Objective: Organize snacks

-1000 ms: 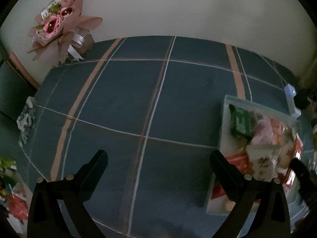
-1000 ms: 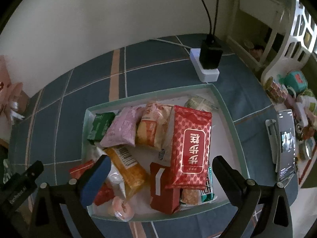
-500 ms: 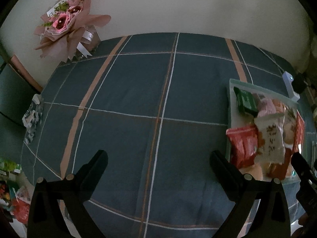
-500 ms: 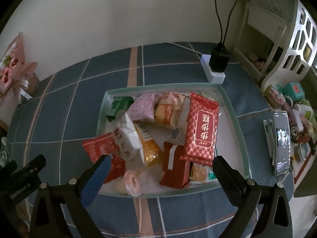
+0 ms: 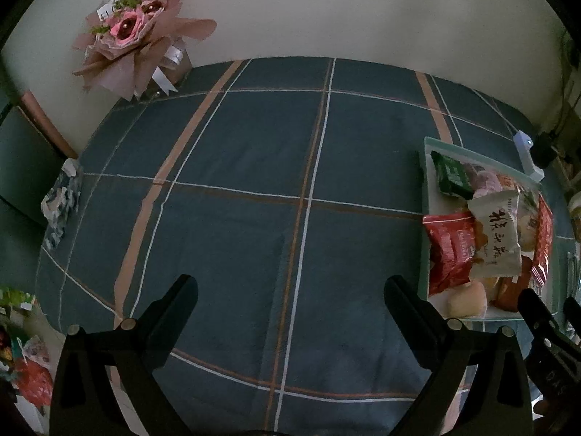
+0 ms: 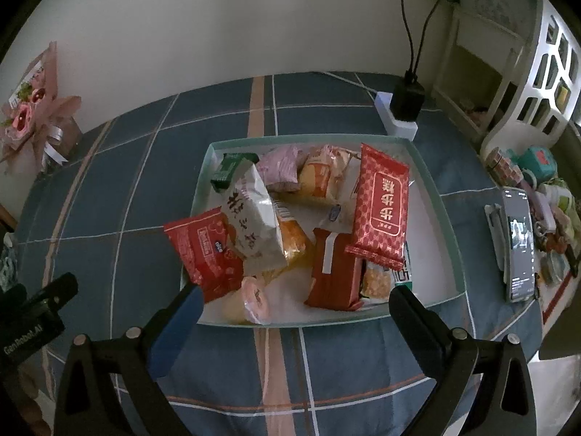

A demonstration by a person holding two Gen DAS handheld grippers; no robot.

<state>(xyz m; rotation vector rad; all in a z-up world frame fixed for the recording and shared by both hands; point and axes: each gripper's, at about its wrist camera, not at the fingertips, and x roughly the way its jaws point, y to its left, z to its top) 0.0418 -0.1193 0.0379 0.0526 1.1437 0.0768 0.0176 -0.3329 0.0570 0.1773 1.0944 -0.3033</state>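
The left gripper (image 5: 290, 298) is showing as matte black plastic: two thick, angular fingers (image 5: 179, 303) widening back into triangular frames with cut-out slots. Small round silver screws are sitting along the top edge of each frame. The right gripper (image 6: 292, 310) is sharing that same black build and screws, though its left finger is wearing a blue pad (image 6: 181, 321) on the inner face. At the right wrist view's left edge, the other gripper's black body is carrying white lettering, possibly "GenRobot.AI".
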